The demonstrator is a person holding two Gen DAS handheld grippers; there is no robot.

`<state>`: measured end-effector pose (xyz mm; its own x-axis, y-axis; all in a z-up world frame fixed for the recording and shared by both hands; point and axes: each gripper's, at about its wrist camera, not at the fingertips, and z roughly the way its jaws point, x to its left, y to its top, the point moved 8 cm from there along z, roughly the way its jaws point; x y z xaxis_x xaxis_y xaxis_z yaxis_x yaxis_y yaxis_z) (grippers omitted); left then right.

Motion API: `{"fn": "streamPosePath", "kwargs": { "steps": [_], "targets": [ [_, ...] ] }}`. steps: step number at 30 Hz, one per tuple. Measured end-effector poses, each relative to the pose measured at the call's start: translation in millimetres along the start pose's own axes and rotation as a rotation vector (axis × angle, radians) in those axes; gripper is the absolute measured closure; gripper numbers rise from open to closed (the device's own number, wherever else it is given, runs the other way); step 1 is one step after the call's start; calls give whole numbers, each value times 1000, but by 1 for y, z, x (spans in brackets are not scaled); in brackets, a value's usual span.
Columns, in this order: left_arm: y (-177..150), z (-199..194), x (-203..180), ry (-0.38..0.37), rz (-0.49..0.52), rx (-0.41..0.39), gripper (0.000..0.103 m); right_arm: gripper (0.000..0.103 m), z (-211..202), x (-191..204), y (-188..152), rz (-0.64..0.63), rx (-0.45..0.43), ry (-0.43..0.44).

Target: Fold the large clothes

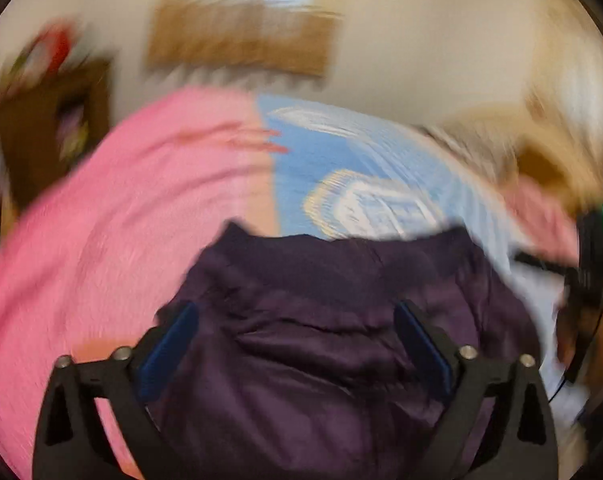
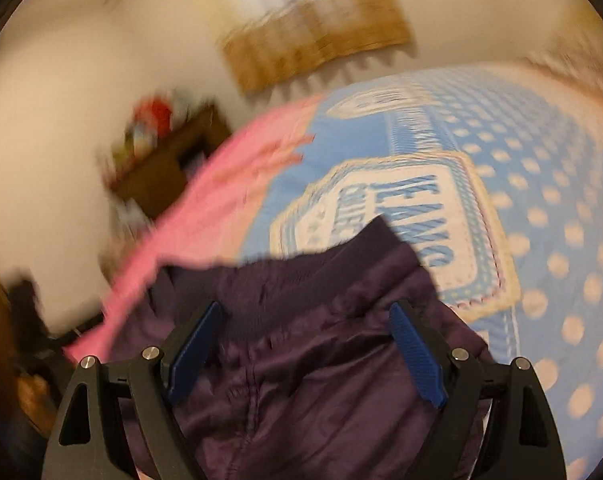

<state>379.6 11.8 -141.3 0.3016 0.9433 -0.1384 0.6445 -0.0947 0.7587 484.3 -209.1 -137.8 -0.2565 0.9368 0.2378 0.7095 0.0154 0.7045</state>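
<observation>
Blue ridged pads line both claws, and both sets of fingers stand wide apart. On the left claw (image 1: 297, 344) the pads (image 1: 167, 350) sit clear of each other with the dark purple jacket (image 1: 313, 332) bunched in the broad gap between them; whether the cloth is pinched anywhere cannot be told through the blur. The right claw (image 2: 306, 346) is spread just as wide, and the same jacket (image 2: 321, 360) fills the space between its pads (image 2: 417, 360), with a seam running down the shiny fabric and a ribbed band crossing near the fingertips.

Beyond the left claw the jacket lies rumpled on a bed, its far edge resting on a pink blanket (image 1: 113, 216) to the left and a light blue sheet (image 1: 365, 184) to the right. A cream and white badge is printed on the blue sheet just past the jacket.

From the right claw the blue sheet (image 2: 521, 184) shows pale dots and a large cream-edged badge (image 2: 413, 216) with blue lettering, partly covered by the jacket's corner. The pink blanket (image 2: 205, 216) runs off to the left, touching the jacket's edge. Farther out stand a dark wooden shelf (image 2: 169, 164) with coloured things on it and a pale wall with a light brown wooden panel (image 2: 313, 36), all badly smeared
</observation>
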Motion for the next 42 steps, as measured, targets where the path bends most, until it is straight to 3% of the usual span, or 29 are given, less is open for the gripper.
{"fn": "streamPosePath", "kwargs": {
  "steps": [2, 3, 5, 6, 7, 8, 9, 10, 12, 15, 22, 25, 27, 28, 32, 37, 42],
  "targets": [
    [-2, 5, -20, -14, 88, 5, 8, 17, 24, 8, -10, -61, 84, -33],
    [-4, 12, -25, 16, 141, 7, 8, 17, 35, 6, -14, -70, 115, -57],
    [-9, 38, -20, 129, 221, 53, 8, 35, 54, 1, -26, -102, 174, -98],
    [-12, 48, -16, 142, 215, 82, 13, 43, 61, -4, -30, -112, 186, -128],
    [-16, 62, -5, 130, 166, 127, 22, 52, 64, -7, -31, -108, 186, -135],
    [-22, 70, 6, 76, 85, 167, 37, 61, 64, -7, -31, -117, 179, -132],
    [-24, 72, 12, 36, 35, 175, 45, 66, 62, -5, -32, -133, 168, -131],
    [-23, 73, 13, 12, 16, 163, 50, 75, 58, -2, -32, -149, 152, -133],
    [-18, 62, 12, -2, 28, 112, 78, 83, 46, 5, -29, -188, 92, -142],
    [-10, 39, 3, -22, 16, 54, 85, 86, 29, 14, -17, -184, 18, -149],
    [34, 26, 1, 22, -3, -134, 85, 87, 4, 8, 14, -121, -140, -201],
    [26, 60, 4, 137, 70, -60, 82, 85, 31, -1, 12, -93, -75, -226],
    [8, 99, 15, 220, 92, 56, 68, 77, 57, -9, 0, -113, -11, -262],
    [2, 104, 21, 239, 87, 72, 65, 74, 66, -13, -6, -100, 18, -261],
    [-3, 113, 27, 282, 98, 70, 54, 69, 88, -23, -13, -71, 94, -265],
    [-7, 117, 33, 238, 45, 98, 51, 67, 97, -24, -17, -85, 118, -282],
    [-11, 115, 33, 249, 48, 98, 49, 67, 99, -23, -18, -92, 121, -293]
  ]
}}
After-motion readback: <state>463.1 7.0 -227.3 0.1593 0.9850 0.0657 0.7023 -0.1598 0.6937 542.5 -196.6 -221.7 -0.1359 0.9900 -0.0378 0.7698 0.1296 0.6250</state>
